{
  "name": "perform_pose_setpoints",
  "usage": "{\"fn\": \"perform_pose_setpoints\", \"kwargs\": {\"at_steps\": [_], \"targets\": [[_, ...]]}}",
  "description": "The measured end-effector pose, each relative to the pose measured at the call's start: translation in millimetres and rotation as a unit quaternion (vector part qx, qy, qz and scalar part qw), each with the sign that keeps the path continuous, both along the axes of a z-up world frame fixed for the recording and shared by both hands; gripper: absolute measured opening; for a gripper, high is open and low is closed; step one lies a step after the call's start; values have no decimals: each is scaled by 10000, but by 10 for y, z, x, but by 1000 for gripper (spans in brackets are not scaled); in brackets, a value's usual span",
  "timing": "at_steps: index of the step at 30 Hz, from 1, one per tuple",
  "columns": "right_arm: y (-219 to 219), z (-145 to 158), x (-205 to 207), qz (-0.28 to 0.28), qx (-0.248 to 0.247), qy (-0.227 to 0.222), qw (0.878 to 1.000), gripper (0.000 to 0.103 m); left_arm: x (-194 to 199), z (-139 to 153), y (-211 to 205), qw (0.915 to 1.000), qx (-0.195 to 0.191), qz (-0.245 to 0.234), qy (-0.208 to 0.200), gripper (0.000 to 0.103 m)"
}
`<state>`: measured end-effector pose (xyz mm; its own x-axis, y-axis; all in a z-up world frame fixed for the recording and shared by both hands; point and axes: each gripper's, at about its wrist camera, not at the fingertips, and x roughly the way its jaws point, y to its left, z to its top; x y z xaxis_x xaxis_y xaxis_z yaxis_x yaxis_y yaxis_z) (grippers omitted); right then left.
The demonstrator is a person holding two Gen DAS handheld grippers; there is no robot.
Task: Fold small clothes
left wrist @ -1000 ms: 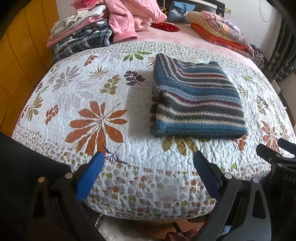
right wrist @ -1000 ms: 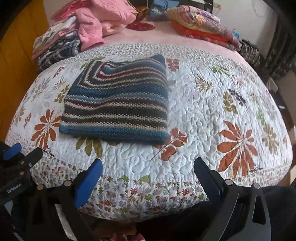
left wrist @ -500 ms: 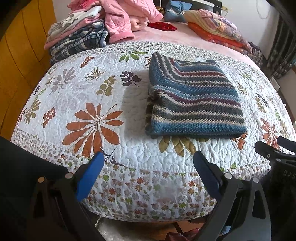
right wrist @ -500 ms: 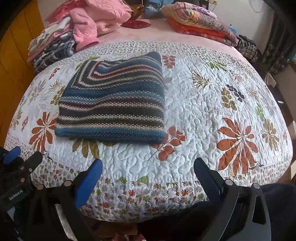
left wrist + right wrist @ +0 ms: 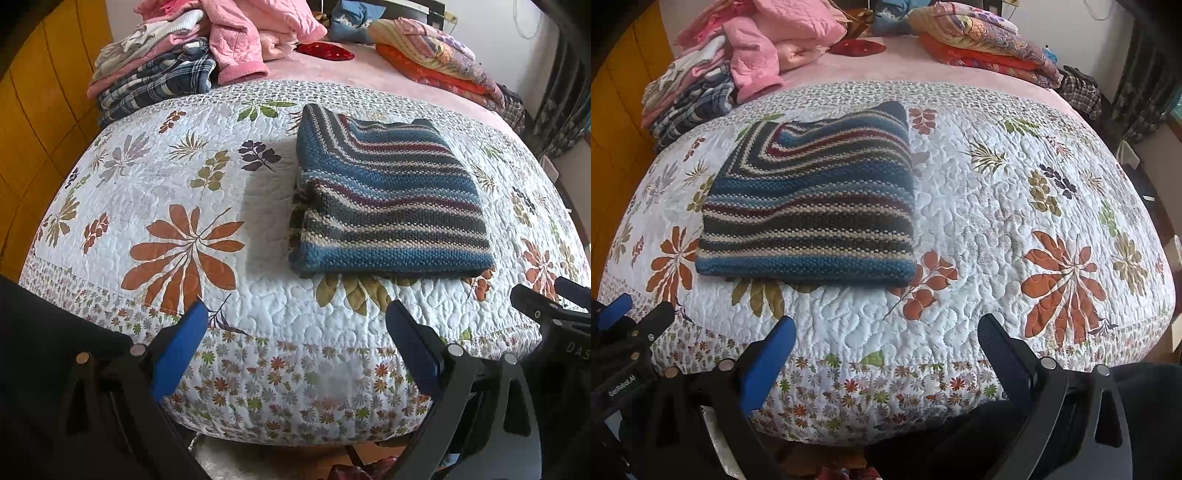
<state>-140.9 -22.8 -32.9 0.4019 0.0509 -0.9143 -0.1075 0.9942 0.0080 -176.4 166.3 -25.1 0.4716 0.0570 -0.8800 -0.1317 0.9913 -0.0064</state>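
Through my left wrist camera, my left gripper (image 5: 295,325) hangs at the near edge of the bed, its 2 blue-padded fingers (image 5: 177,350) spread wide with nothing between them. The striped knit sweater (image 5: 388,199) lies folded into a neat rectangle on the floral quilt (image 5: 184,206), a little right of centre and well apart from my fingers. At the far left sits a pile of clothes (image 5: 166,62), pink pieces on top of a dark plaid one; at the far right, folded blankets (image 5: 432,55) lie on the pink sheet. My right gripper (image 5: 554,306) shows at the right edge.

Through my right wrist camera, my right gripper (image 5: 886,328) also has its 2 fingers (image 5: 1004,358) spread and empty, over the quilt's (image 5: 997,206) near border. The sweater (image 5: 812,206) lies left of centre, flat and folded. My left gripper (image 5: 628,325) shows at the near left.
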Motion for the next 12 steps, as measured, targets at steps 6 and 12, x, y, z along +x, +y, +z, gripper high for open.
{"fn": "perform_pose_setpoints", "kwargs": {"at_steps": [6, 12], "targets": [[-2, -8, 6, -20, 1, 43, 10000, 99, 11, -13, -10, 10000, 8, 9, 13, 96], [-19, -16, 12, -34, -5, 38, 10000, 99, 15, -19, -12, 10000, 13, 7, 6, 96]]}}
